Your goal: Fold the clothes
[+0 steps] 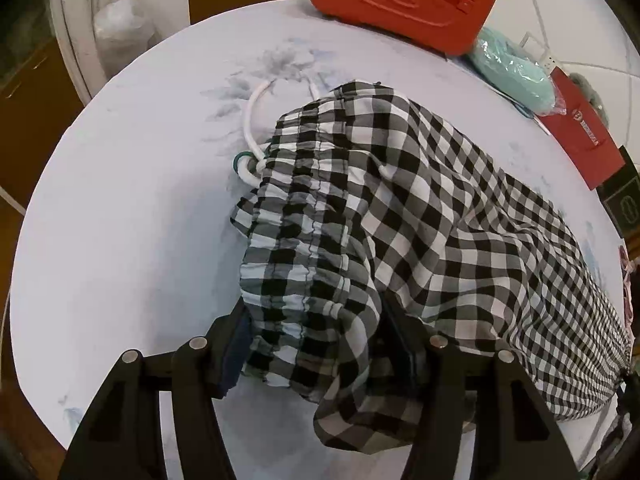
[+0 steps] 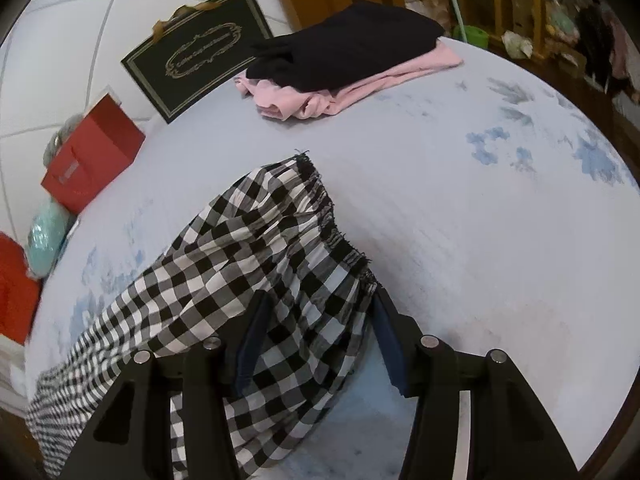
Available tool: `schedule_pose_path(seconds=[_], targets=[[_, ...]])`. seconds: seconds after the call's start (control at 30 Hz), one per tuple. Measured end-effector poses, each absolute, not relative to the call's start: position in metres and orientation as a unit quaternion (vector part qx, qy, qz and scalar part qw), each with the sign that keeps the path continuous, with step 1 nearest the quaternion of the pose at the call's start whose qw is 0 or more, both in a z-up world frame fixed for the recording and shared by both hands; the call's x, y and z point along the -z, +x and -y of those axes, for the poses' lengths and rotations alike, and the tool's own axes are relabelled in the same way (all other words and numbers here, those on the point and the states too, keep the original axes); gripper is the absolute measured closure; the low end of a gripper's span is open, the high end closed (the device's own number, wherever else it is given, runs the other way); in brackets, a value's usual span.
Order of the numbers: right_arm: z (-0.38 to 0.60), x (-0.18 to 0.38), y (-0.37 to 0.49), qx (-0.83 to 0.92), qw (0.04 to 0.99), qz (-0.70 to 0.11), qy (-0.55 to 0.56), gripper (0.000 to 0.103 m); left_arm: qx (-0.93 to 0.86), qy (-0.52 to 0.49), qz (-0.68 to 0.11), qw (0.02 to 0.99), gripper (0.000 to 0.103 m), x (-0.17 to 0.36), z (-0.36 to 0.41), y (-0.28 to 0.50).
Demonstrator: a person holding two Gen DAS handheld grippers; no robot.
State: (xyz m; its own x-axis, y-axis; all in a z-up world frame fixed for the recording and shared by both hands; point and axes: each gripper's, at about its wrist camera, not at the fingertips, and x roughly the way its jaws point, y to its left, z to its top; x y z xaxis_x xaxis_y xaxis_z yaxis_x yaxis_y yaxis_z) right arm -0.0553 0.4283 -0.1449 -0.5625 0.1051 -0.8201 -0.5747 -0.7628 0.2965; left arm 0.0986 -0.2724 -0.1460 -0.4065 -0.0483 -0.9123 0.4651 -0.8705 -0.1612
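**Checked cloth spans both tongs**

Black-and-white checked cotton trousers [image 1: 400,220] lie lengthwise on the pale blue floral bedsheet [image 1: 132,240]. The left gripper [image 1: 316,344], jaws spread, straddles the gathered waistband; the right gripper [image 2: 316,340], equally spread, straddles the frayed cuff. Each end sits directly ahead of its own tongs.

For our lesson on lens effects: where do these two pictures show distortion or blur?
Left wrist view: the bed bulges into a dome, black vignette in the corners. Right wrist view: same bowing, and the orange case at the left rim smears soft; the checked cloth stays sharp.
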Motion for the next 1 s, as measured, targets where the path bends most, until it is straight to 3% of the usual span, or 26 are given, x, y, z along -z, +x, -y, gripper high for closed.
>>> schedule_pose_path(seconds=[0.13,0.23,0.33,0.4,0.53,0.7,0.83,0.93,1.0], targets=[[-0.424,0.145,-0.06,-0.839,0.2,-0.261,-0.433,0.046,0.811,0.525,-0.197,0.165,0.044,0.145,0.271,0.099],[-0.426,0.145,-0.059,-0.837,0.2,-0.27,-0.432,0.045,0.808,0.526,-0.209,0.165,0.056,0.143,0.27,0.099],[-0.425,0.146,-0.062,-0.836,0.197,-0.269,-0.436,0.039,0.804,0.526,-0.228,0.158,0.061,0.143,0.27,0.095],[-0.419,0.146,-0.067,-0.838,0.194,-0.252,-0.443,0.03,0.805,0.525,-0.228,0.154,0.061,0.142,0.267,0.092],[-0.406,0.148,-0.073,-0.843,0.206,-0.205,-0.453,0.03,0.815,0.511,-0.217,0.164,0.061,0.142,0.263,0.085],[-0.403,0.148,-0.068,-0.841,0.236,-0.184,-0.451,0.057,0.819,0.504,-0.209,0.178,0.075,0.142,0.264,0.082],[-0.407,0.146,-0.066,-0.84,0.212,-0.233,-0.442,0.084,0.813,0.513,-0.215,0.172,0.085,0.138,0.266,0.076],[-0.422,0.144,-0.06,-0.835,0.198,-0.302,-0.416,0.089,0.821,0.511,-0.201,0.156,0.089,0.117,0.264,0.065],[-0.419,0.128,-0.056,-0.85,0.182,-0.306,-0.387,0.09,0.84,0.494,-0.175,0.142,0.089,0.093,0.256,0.06]])
